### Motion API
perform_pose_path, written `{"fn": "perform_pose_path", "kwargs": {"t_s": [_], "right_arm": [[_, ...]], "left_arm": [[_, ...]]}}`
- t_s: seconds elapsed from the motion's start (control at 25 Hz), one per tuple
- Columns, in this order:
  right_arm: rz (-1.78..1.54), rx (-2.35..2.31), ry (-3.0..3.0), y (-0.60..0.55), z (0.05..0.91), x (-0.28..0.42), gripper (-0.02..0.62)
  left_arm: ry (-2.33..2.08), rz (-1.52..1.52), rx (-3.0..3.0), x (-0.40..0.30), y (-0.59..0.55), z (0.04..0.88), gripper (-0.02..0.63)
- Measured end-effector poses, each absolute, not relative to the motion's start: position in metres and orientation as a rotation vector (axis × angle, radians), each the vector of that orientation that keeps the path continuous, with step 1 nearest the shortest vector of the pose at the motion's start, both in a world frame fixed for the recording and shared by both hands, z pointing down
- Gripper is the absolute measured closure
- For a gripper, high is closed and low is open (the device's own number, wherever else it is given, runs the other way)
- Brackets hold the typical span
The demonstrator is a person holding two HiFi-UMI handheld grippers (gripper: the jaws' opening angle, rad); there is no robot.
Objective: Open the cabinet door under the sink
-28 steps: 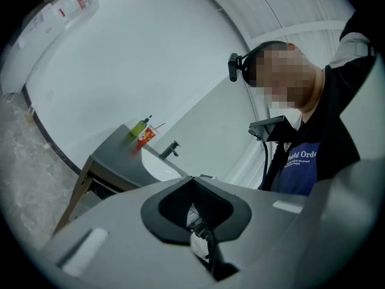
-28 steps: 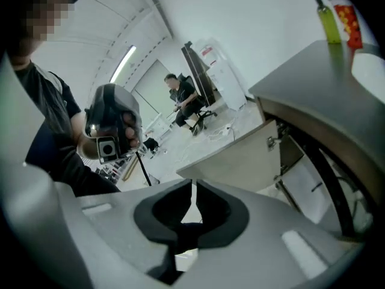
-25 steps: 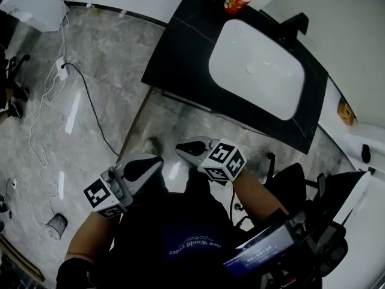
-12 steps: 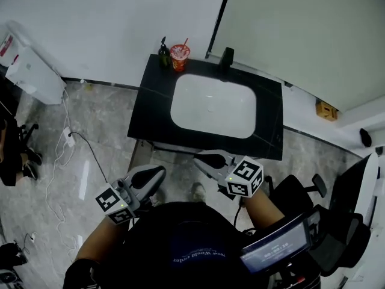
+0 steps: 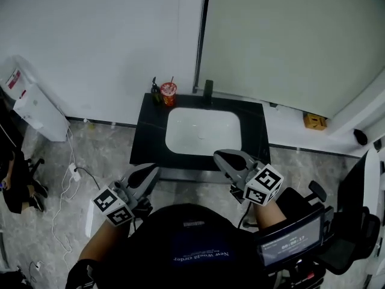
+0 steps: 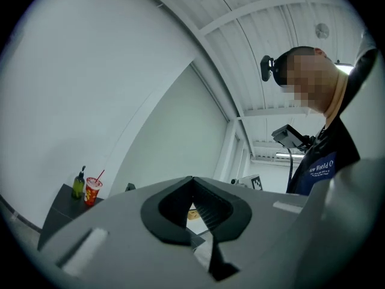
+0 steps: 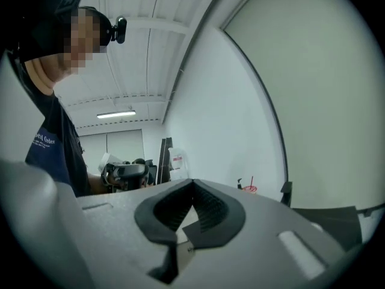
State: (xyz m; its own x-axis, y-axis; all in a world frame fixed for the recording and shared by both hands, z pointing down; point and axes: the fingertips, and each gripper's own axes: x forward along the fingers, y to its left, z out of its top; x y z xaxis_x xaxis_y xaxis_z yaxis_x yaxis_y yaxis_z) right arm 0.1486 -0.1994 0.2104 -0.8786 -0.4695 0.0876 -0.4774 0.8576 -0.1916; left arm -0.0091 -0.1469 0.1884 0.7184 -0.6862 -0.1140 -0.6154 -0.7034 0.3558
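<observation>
The black countertop (image 5: 143, 138) overhangs — cabinet door indiscernible.

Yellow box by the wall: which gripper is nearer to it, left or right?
Right. The right gripper is before the counter's right half, down-left of the box; the left gripper is farther left, near the counter's left front corner.

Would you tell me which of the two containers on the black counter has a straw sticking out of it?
The red cup has the straw; the dark bottle standing beside it has none.
</observation>
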Motion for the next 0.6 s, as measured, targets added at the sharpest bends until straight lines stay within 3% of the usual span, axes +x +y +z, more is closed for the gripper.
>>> {"fn": "perform_pose_path", "kwargs": {"t_s": [0.28, 0.6], "right_arm": [[0.362, 0.983, -3.061, -0.207, 0.166, 0.183, 0.595], [0.385, 1.012, -3.028, -0.212, 0.176, 0.189, 0.595]], "left_arm": [[-1.133, -0.367, 2.685, -0.026, -0.146, 0.149, 0.604], [-1.182, -0.373, 2.674, -0.041, -0.147, 0.152, 0.604]]}}
